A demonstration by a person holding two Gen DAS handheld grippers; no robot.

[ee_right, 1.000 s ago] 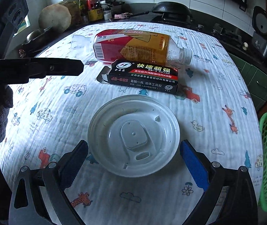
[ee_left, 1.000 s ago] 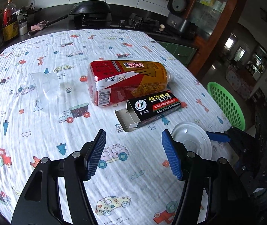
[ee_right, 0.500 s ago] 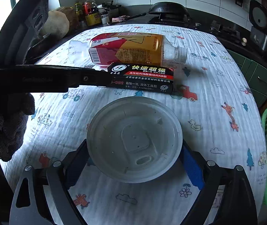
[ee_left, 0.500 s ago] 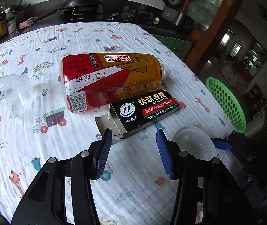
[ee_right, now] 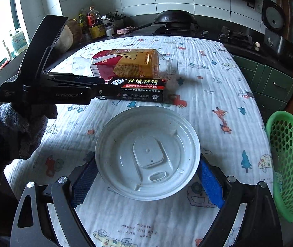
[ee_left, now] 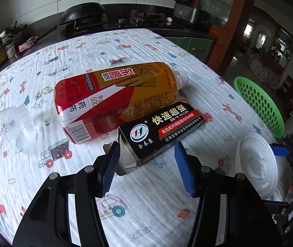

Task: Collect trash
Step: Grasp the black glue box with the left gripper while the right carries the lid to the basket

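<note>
The right gripper (ee_right: 146,182) is clamping the white plastic lid (ee_right: 147,152) by its rim near the table's (ee_left: 146,47) right edge, beside the green basket (ee_right: 290,164). The left gripper (ee_left: 146,164) is opening its jaws around the open end of the black glue box (ee_left: 160,129), not pinching it, with the bottle (ee_left: 115,103) lying just behind mid-table.

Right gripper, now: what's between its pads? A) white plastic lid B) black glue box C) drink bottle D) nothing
A: in the right wrist view the white plastic lid sits between the blue pads of the right gripper, rim against both, while the black glue box and drink bottle lie farther off on the tablecloth.
</note>
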